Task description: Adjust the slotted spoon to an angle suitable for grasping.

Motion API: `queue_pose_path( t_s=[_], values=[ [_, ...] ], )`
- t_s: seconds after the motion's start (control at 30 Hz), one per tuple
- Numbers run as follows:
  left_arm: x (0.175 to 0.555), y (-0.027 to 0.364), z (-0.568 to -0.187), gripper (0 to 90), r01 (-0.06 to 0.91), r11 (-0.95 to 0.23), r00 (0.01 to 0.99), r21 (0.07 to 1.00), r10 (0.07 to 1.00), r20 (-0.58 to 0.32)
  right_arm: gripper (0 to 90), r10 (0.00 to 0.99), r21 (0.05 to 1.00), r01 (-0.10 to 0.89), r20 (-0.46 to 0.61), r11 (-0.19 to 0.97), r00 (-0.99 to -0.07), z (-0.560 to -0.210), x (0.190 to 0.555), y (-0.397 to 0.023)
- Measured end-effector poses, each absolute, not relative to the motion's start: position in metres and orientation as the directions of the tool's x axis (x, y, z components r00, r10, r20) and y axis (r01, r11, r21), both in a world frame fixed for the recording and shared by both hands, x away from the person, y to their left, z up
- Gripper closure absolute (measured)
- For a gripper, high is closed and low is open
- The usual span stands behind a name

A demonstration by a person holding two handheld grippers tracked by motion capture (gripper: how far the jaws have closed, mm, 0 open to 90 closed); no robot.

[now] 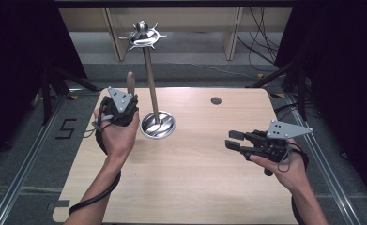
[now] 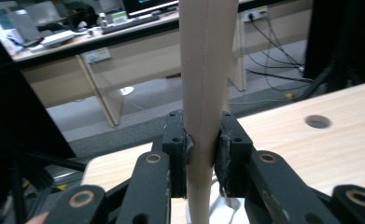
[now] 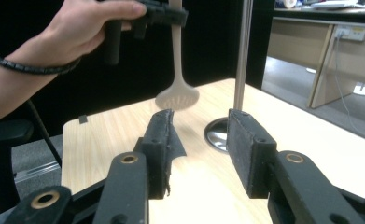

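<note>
High view: above the worktop [image 1: 186, 178], facing forward and down
Gripper views: close, low along their fingers; both share the stand [image 3: 242, 60]

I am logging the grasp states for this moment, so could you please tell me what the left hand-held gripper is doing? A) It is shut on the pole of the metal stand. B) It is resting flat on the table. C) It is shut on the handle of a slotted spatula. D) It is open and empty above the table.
C: the left hand-held gripper has its jaws clamped on the slotted spatula, held upright off the table beside the metal stand.
</note>
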State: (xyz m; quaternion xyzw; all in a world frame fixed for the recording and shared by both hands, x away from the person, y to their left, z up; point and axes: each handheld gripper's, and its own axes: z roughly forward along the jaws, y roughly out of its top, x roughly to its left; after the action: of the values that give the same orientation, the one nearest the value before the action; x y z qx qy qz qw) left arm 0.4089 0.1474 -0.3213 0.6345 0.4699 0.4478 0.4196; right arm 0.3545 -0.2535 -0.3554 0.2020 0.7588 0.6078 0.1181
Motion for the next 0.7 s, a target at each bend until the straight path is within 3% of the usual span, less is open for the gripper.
queue_pose_path(
  t_s=[0.37, 0.47, 0.5, 0.7],
  values=[
    [0.423, 0.16, -0.308, 75.1, 0.223, -0.192, 0.054, 0.956, 0.981, 0.185, 59.4, 0.462, 0.949, 0.266, 0.161, 0.171, -0.872, -0.38, 0.345, -0.259],
    [0.428, 0.161, -0.306, 75.1, 0.226, -0.195, 0.042, 0.954, 0.981, 0.191, 59.2, 0.465, 0.959, 0.227, 0.125, 0.17, -0.876, -0.383, 0.348, -0.26],
    [0.429, 0.161, -0.305, 75.1, 0.227, -0.199, 0.039, 0.953, 0.98, 0.195, 59.2, 0.461, 0.951, 0.263, 0.163, 0.162, -0.872, -0.383, 0.346, -0.259],
    [0.436, 0.164, -0.305, 75.1, 0.233, -0.199, 0.026, 0.952, 0.98, 0.198, 58.8, 0.458, 0.95, 0.27, 0.171, 0.159, -0.872, -0.388, 0.347, -0.261]
  ],
)
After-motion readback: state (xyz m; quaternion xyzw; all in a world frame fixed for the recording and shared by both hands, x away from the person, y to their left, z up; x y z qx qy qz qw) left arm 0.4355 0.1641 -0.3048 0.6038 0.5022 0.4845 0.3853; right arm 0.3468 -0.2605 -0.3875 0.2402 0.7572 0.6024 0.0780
